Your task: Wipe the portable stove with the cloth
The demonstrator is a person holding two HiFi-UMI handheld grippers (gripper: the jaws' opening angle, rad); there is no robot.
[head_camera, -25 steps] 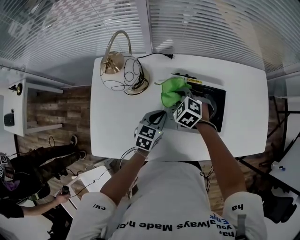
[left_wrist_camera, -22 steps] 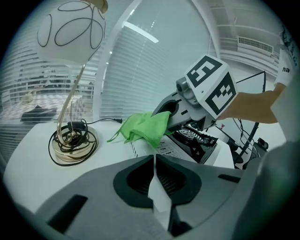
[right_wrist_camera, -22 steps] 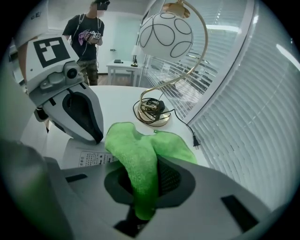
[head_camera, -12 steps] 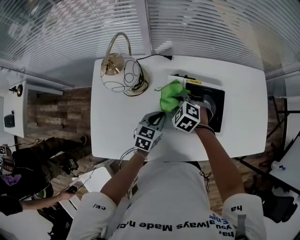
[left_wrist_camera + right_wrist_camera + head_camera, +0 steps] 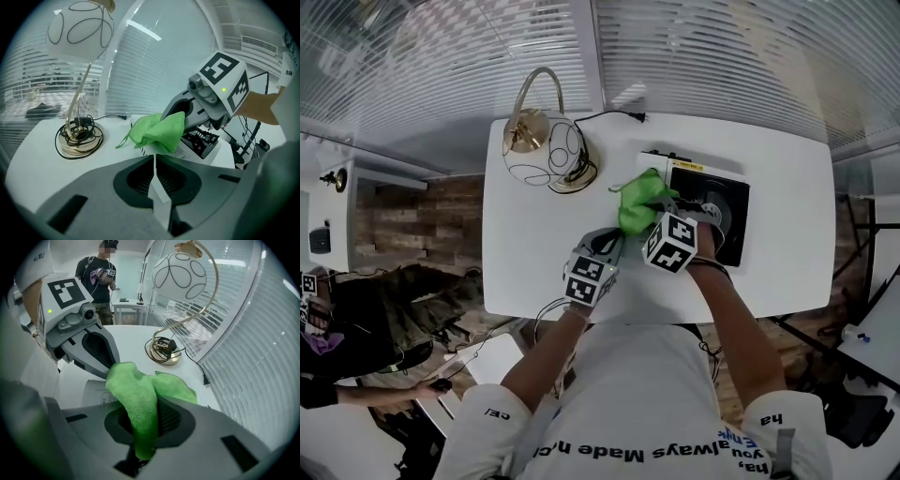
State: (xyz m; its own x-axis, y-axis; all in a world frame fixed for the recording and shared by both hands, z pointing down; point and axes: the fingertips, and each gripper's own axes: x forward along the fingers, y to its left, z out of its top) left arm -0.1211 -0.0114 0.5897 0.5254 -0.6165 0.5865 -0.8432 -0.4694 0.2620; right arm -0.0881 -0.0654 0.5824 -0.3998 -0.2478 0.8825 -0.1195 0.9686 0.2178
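Observation:
The portable stove (image 5: 717, 202), black on top with white sides, lies on the right half of the white table (image 5: 525, 262). A green cloth (image 5: 639, 199) rests on the stove's left end, and my right gripper (image 5: 652, 214) is shut on it. In the right gripper view the cloth (image 5: 138, 404) bulges out between the jaws. My left gripper (image 5: 617, 244) sits at the stove's near left corner. Its jaws are closed on a thin white edge (image 5: 157, 185), apparently the stove's side (image 5: 187, 147). The right gripper hides part of the burner.
A lamp with a white globe (image 5: 546, 141) and gold base stands at the table's back left, its cable coiled beside it and its plug (image 5: 639, 114) lying behind the stove. Window blinds run behind the table. A person (image 5: 356, 328) is on the floor to the left.
My right gripper has dragged the green cloth a little left and toward me over the stove's left end. The left gripper has stayed at the stove's corner.

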